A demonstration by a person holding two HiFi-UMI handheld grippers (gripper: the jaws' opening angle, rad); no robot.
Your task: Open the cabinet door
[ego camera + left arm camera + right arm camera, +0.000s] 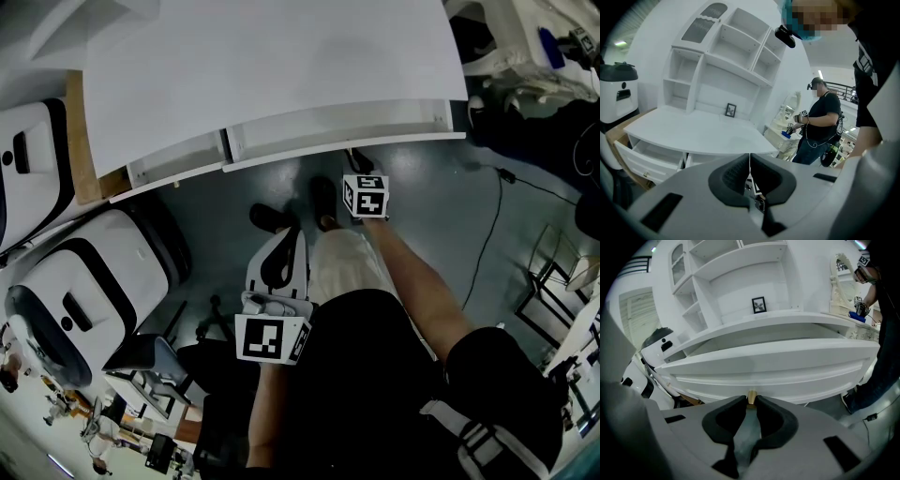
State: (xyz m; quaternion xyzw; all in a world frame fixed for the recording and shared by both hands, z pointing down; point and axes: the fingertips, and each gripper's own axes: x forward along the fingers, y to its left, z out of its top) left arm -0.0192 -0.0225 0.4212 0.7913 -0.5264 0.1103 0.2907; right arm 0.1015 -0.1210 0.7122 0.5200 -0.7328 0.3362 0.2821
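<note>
Two grippers, one at work: the right gripper (751, 405) has its fingers closed on the small brass knob (751, 396) of the cabinet door (797, 363). This door is a long white front panel that sits under the near edge of the white bench (262, 75), towards its right end, and looks more like a pull-out drawer front than a hinged door. The left gripper (750, 164) hangs back beside the person's leg, away from the bench, with its fingers pressed together and nothing between them.

Seen from the head view, the panel stands a little forward of the bench edge. The right gripper view shows a shadowed slot between the panel's top and the bench top. Judged from that, the grasp is made and the opening has begun but is far from finished, and most of the pull towards the person remains.

A neighbouring drawer (178, 167) to the left also sits ajar. Open shelves (740, 47) rise at the far side of the bench, with a small framed picture (759, 304) at their foot. A second person (820, 122) stands off to the right in the background.
</note>
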